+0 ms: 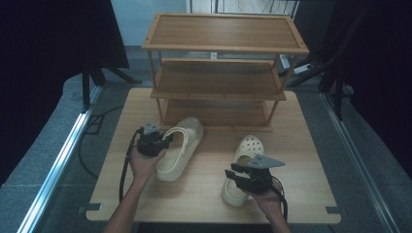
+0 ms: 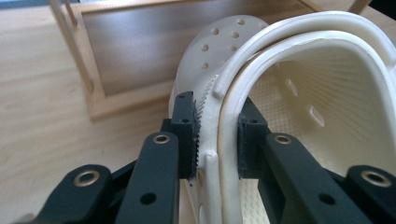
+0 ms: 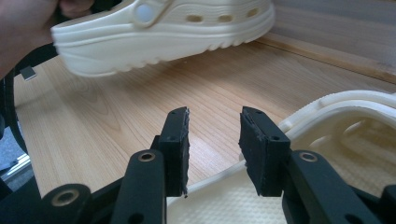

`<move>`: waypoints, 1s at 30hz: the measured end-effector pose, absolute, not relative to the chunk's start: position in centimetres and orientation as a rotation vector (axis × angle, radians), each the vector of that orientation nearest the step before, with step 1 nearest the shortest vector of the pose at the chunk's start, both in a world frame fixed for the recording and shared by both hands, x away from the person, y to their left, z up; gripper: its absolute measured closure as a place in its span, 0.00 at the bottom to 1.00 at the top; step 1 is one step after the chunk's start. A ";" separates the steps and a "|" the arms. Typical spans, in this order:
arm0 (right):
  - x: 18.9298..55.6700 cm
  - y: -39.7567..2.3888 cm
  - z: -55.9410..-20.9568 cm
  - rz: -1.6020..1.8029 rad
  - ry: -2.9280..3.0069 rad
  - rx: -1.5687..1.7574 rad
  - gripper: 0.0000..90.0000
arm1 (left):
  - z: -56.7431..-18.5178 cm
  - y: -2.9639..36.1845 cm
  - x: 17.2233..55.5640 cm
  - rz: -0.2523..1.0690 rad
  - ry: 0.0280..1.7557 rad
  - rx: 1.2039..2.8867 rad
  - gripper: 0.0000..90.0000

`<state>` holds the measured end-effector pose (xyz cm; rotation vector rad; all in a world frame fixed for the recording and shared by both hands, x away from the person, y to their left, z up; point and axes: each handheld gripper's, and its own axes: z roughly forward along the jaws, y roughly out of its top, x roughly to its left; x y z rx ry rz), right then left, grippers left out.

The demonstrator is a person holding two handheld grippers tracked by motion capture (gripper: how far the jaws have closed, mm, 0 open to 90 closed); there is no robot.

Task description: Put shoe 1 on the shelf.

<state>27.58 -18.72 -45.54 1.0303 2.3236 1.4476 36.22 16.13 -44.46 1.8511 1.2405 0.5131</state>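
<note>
Left hand-held gripper clamped on one cream clog; right one open over the other.

The left hand (image 1: 141, 162) reaches forward, its left hand-held gripper (image 2: 215, 135) pinching the side wall and strap of the left clog (image 1: 182, 145), a perforated cream clog tilted off the worktop (image 1: 204, 194) just before the wooden rack (image 1: 218, 73). The right hand-held gripper (image 3: 214, 144) hovers with its jaws apart over the heel rim of the right clog (image 1: 243, 167), which lies flat on the worktop.
</note>
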 end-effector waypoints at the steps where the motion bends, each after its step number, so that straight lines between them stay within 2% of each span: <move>1: 27.6 -18.9 -45.4 1.450 2.322 1.032 0.70 | -44.3 15.5 37.1 0.528 1.237 1.845 0.82; 15: 27.7 -19.8 -45.2 1.482 2.300 1.050 0.70 | -44.4 11.4 41.6 0.537 1.243 1.844 0.82; 23: 27.6 -20.3 -44.9 1.499 2.279 1.055 0.70 | -45.6 10.6 43.4 0.609 1.279 1.793 0.82; 30: 27.7 -20.5 -44.8 1.506 2.267 1.062 0.70 | -46.0 9.5 44.9 0.640 1.269 1.816 0.82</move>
